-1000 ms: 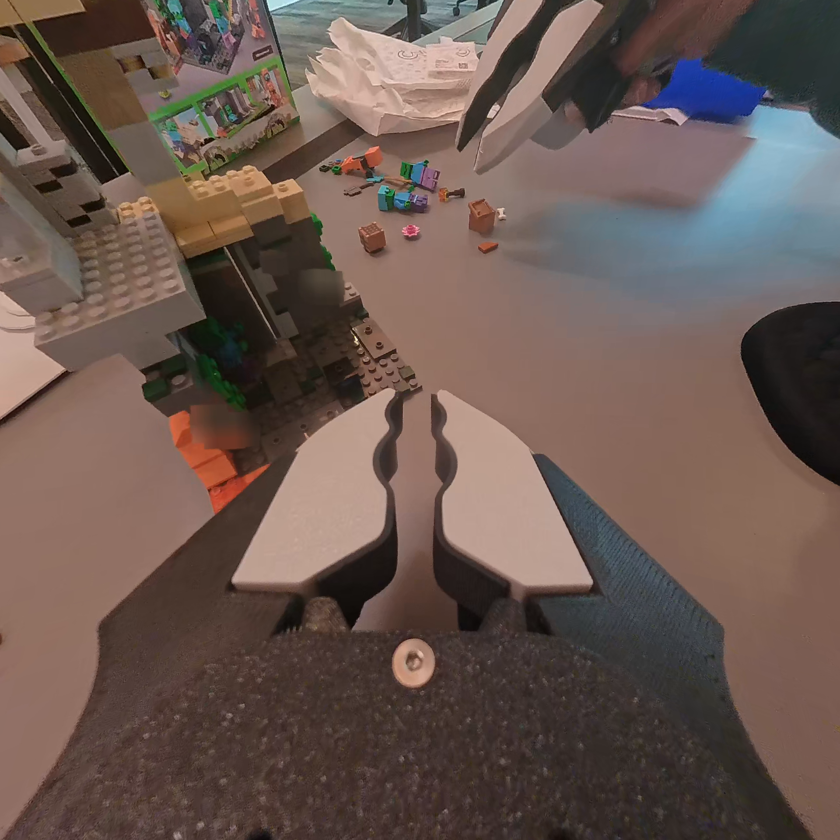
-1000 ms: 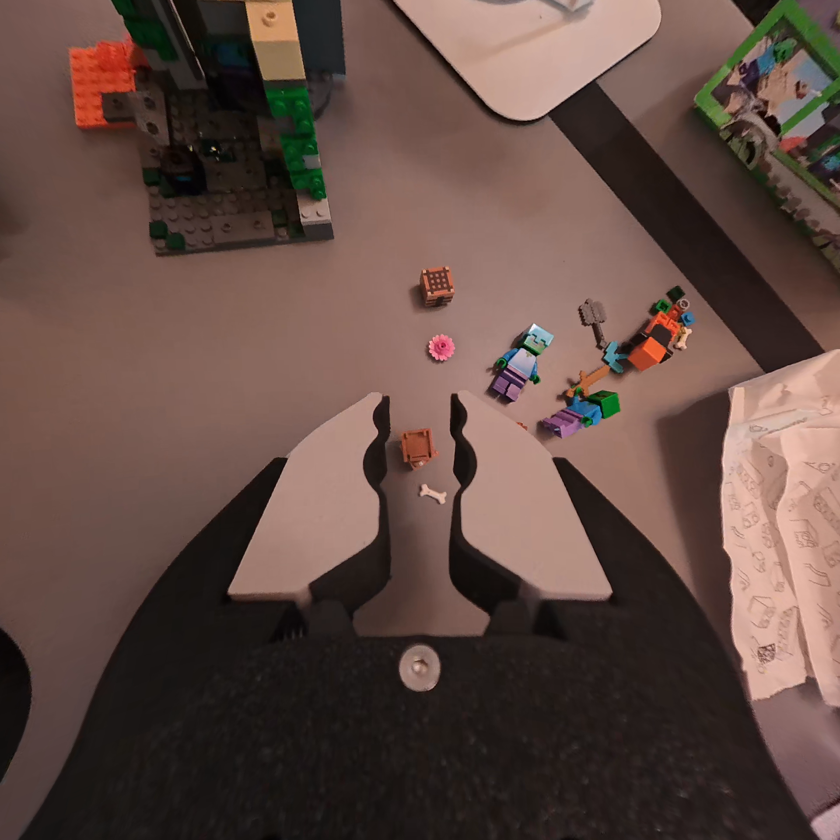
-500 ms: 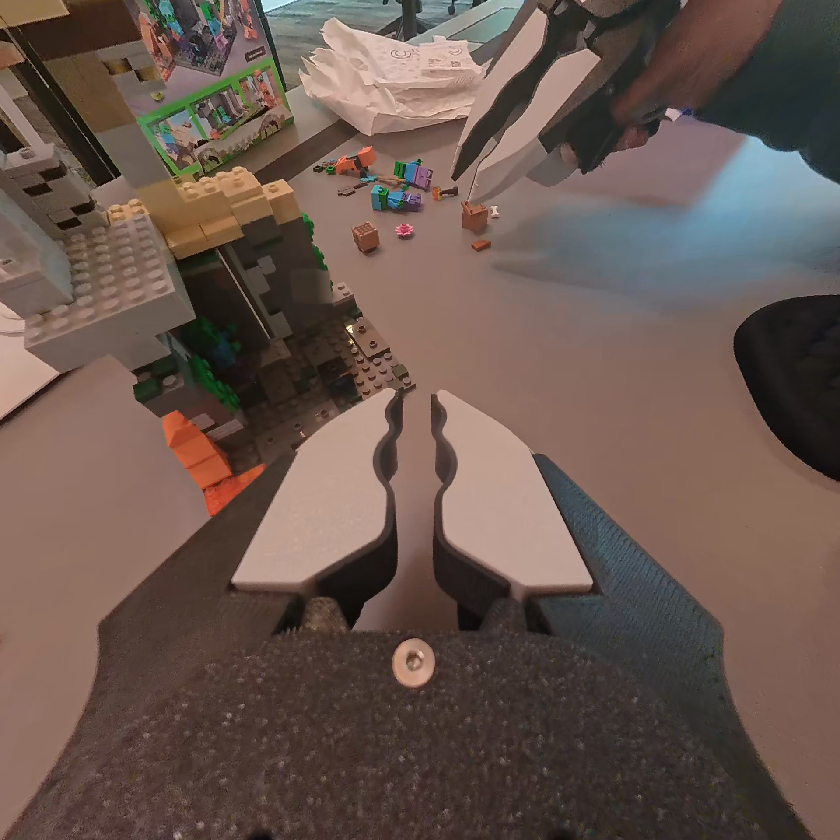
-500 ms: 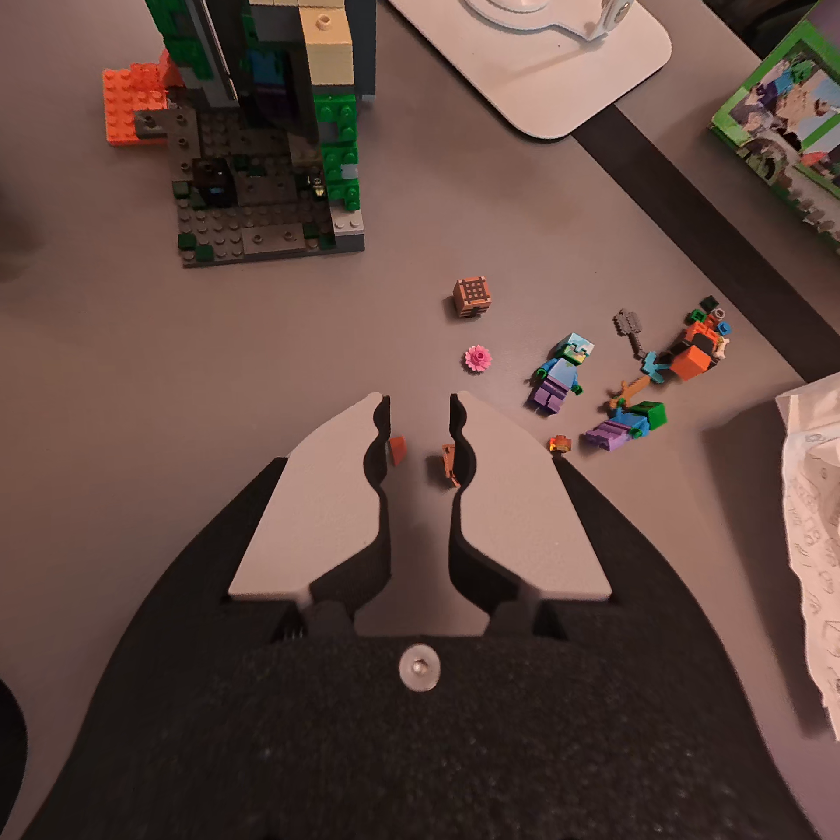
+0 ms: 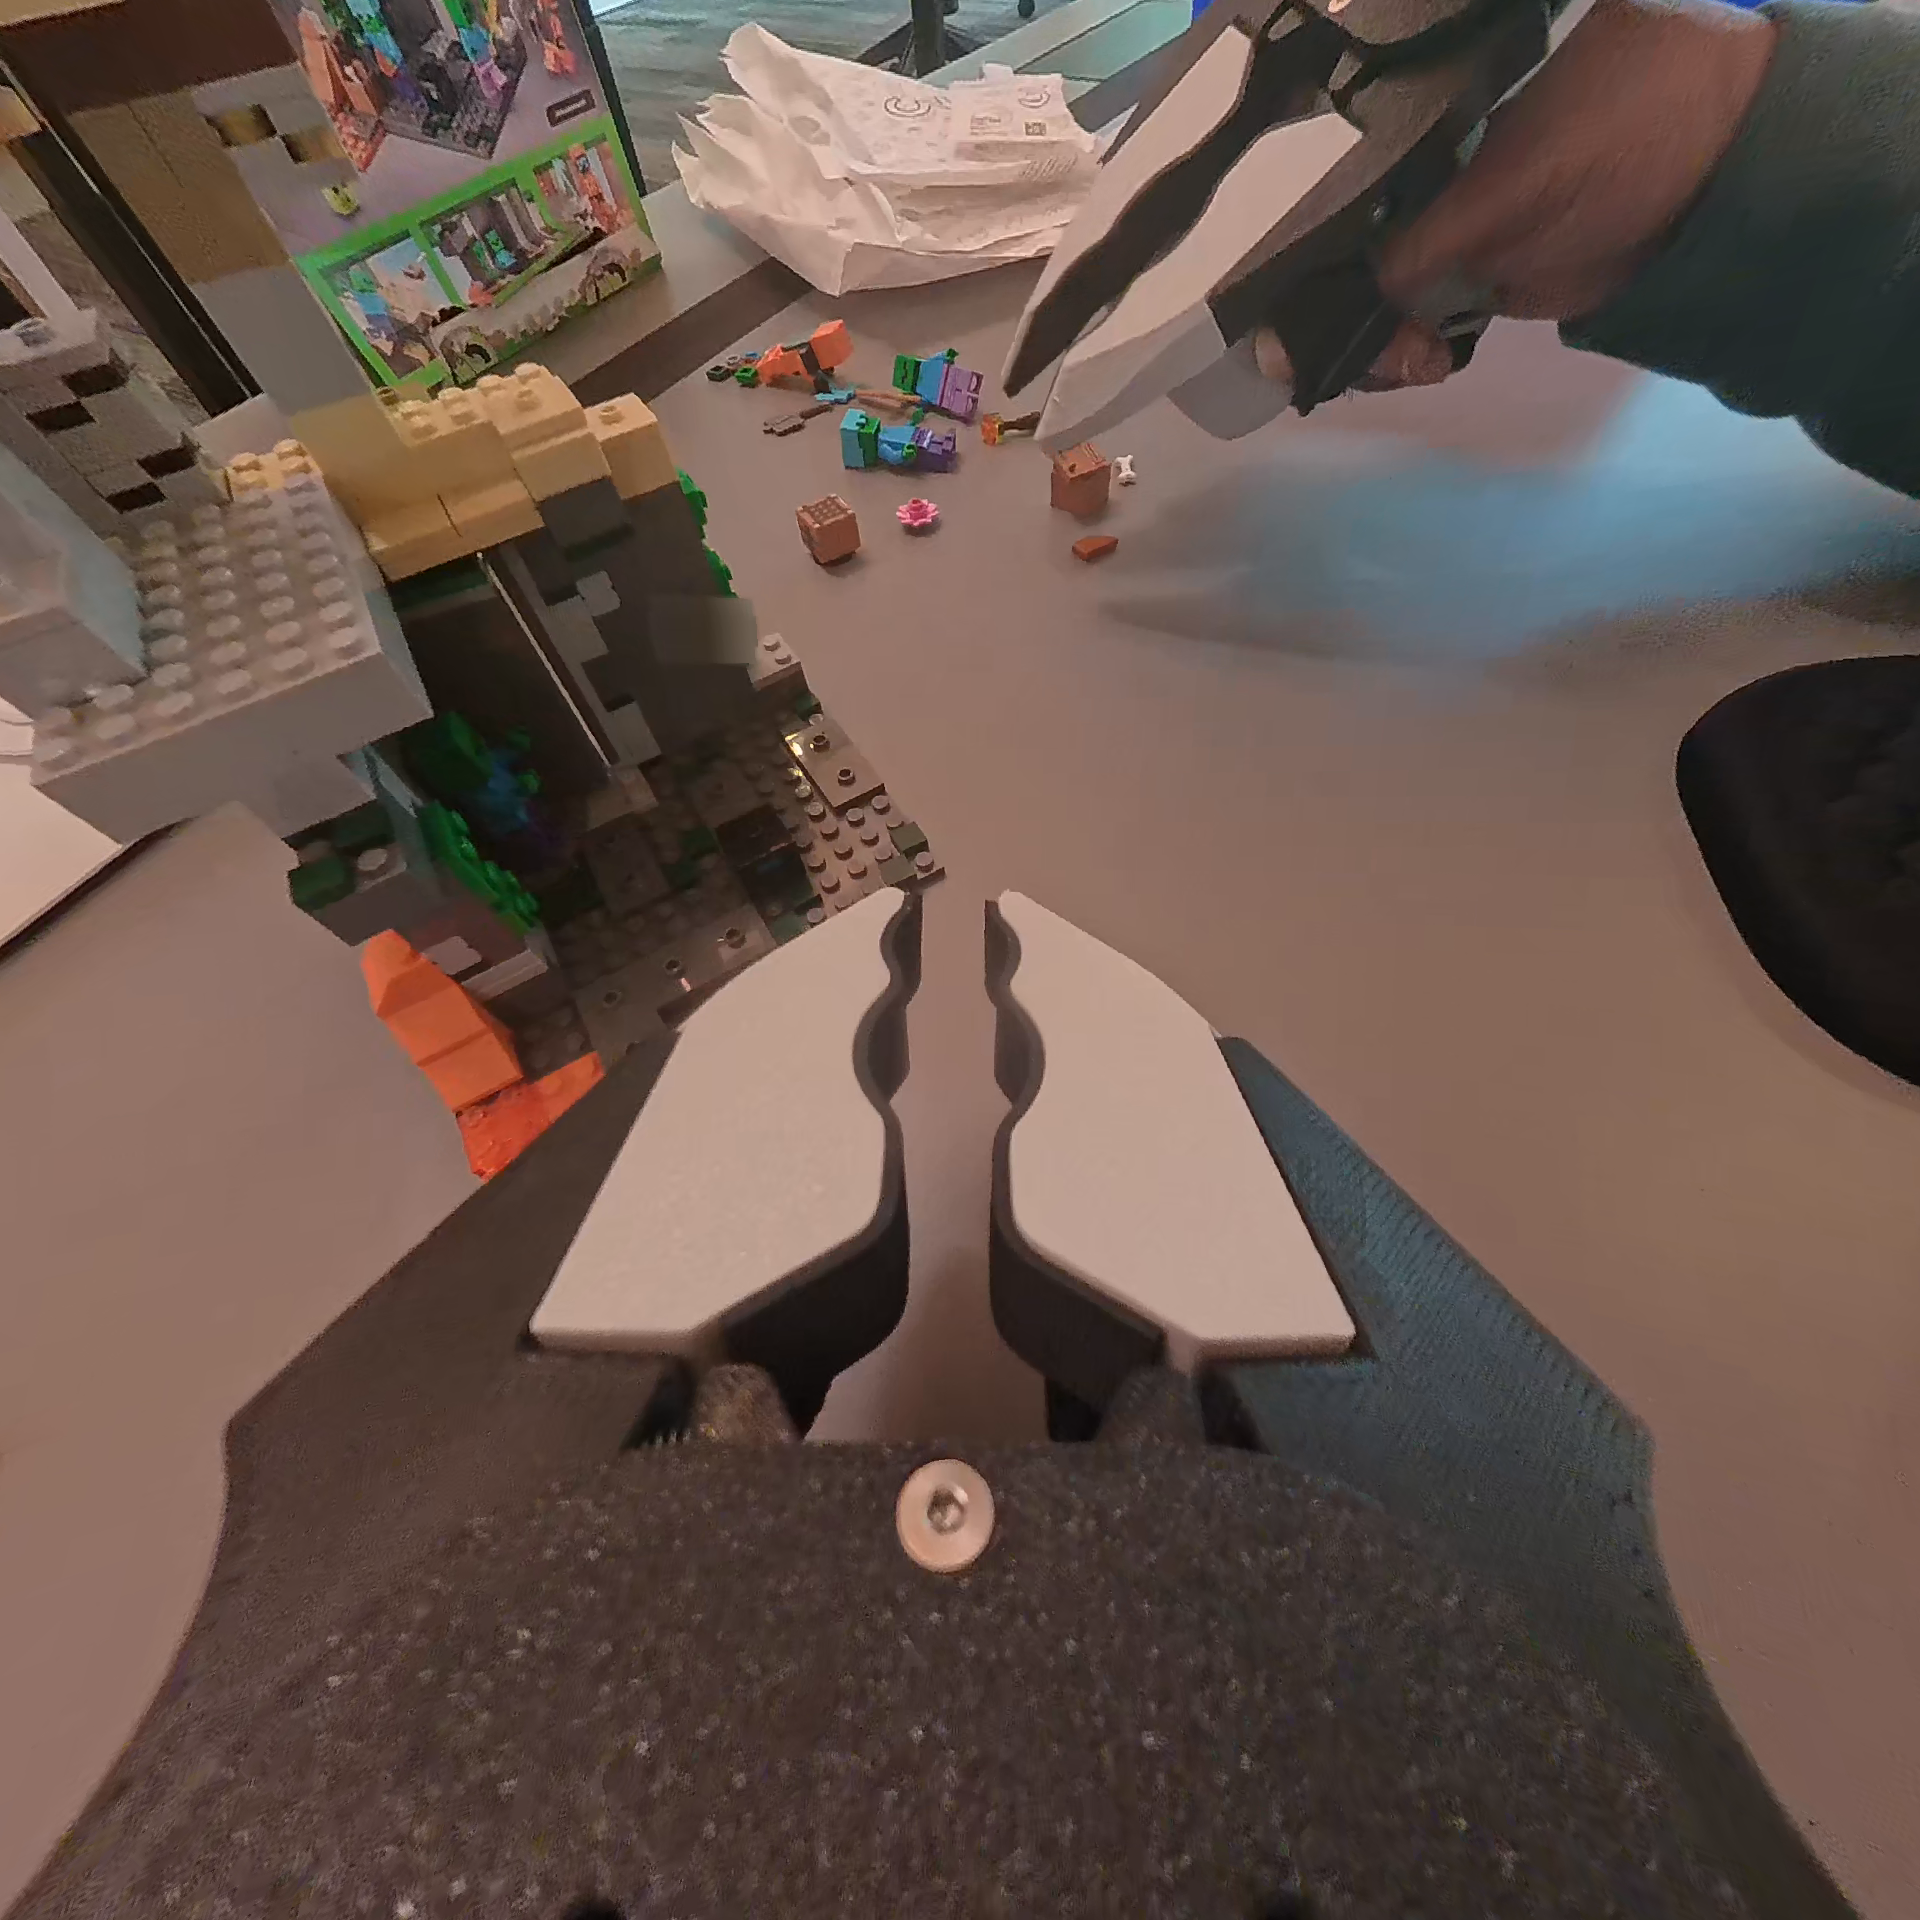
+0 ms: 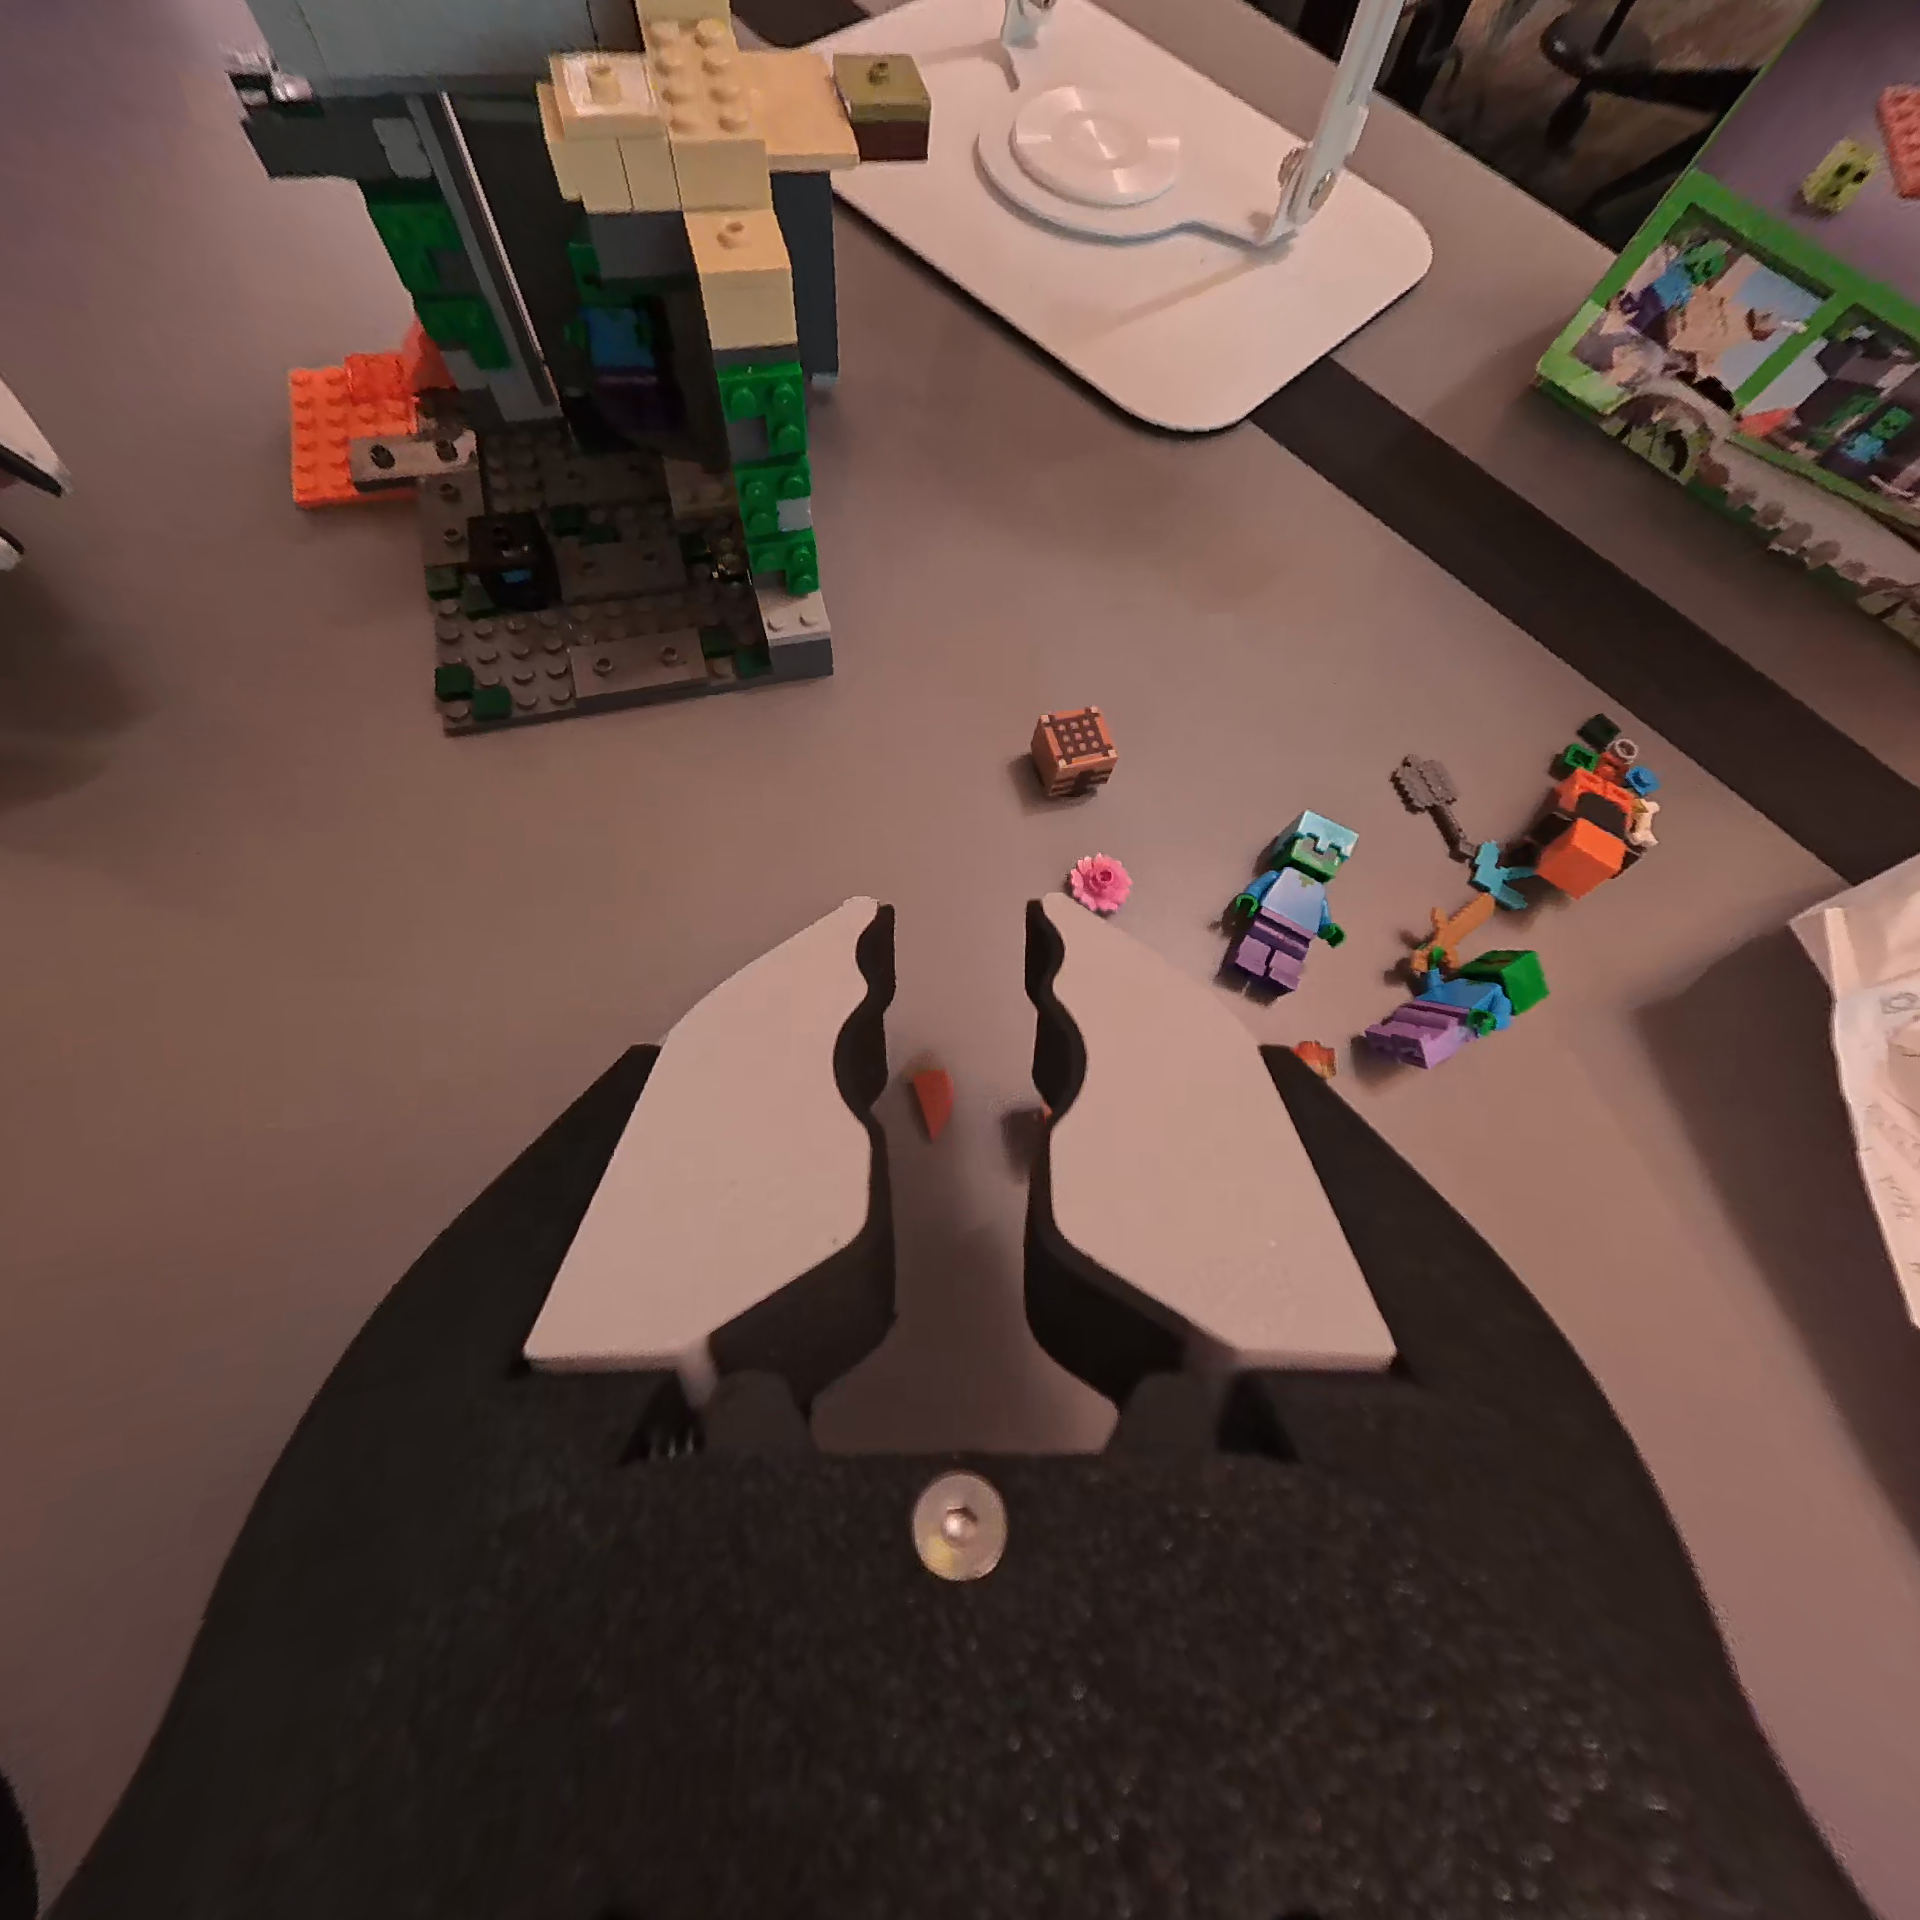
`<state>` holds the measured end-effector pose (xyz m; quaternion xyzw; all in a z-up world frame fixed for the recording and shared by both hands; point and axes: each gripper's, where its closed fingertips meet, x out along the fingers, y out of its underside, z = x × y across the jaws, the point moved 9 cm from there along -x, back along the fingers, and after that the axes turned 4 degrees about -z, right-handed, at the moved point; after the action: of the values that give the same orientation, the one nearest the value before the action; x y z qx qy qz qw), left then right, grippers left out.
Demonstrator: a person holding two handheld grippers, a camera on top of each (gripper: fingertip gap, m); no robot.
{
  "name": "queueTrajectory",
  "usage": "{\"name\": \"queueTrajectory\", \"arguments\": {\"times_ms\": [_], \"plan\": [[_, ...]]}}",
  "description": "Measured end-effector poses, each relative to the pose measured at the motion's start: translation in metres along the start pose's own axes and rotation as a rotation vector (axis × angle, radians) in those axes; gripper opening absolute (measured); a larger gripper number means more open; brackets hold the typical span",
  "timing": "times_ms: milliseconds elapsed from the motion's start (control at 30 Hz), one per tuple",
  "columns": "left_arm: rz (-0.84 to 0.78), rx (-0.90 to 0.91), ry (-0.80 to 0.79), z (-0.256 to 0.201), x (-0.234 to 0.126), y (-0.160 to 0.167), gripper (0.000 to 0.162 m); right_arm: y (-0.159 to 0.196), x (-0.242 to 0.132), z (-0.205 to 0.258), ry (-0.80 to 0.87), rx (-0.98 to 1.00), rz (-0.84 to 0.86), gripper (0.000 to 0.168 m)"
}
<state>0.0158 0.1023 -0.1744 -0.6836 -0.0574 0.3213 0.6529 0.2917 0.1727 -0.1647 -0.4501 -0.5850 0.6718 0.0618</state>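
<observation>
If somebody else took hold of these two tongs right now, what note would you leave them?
Left tongs: open, empty, over the table beside the dark base of the brick tower.
Right tongs: open, empty, above a small brown wedge. A brown box sits just under their tips, mostly hidden in the right wrist view.
Nearby: brown cube, pink flower, toy figure lying flat.
Nothing is gripped; every loose piece lies on the table.
</observation>
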Motion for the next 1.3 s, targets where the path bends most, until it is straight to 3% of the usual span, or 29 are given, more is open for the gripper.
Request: {"name": "queueTrajectory", "arguments": {"times_ms": [200, 633, 900, 1100, 1300], "plan": [[0.006, -0.003, 0.006, 0.0, 0.001, 0.002, 0.011, 0.001, -0.001, 0.003, 0.002, 0.024, -0.118, 0.022], [0.016, 0.012, 0.012, -0.001, 0.003, 0.003, 0.011, 0.009, -0.003, -0.001, 0.043, 0.052, -0.202, 0.019], [0.015, 0.024, 0.012, -0.001, 0.003, 0.004, 0.01, 0.01, -0.007, -0.001, 0.126, 0.003, -0.241, 0.018], [0.014, 0.047, 0.002, -0.002, 0.003, 0.004, 0.009, 0.013, -0.008, 0.004, 0.284, -0.173, -0.254, 0.015], [-0.011, 0.076, -0.039, 0.0, 0.001, 0.002, 0.008, 0.016, -0.008, 0.001, 0.282, -0.116, -0.277, 0.015]]}}
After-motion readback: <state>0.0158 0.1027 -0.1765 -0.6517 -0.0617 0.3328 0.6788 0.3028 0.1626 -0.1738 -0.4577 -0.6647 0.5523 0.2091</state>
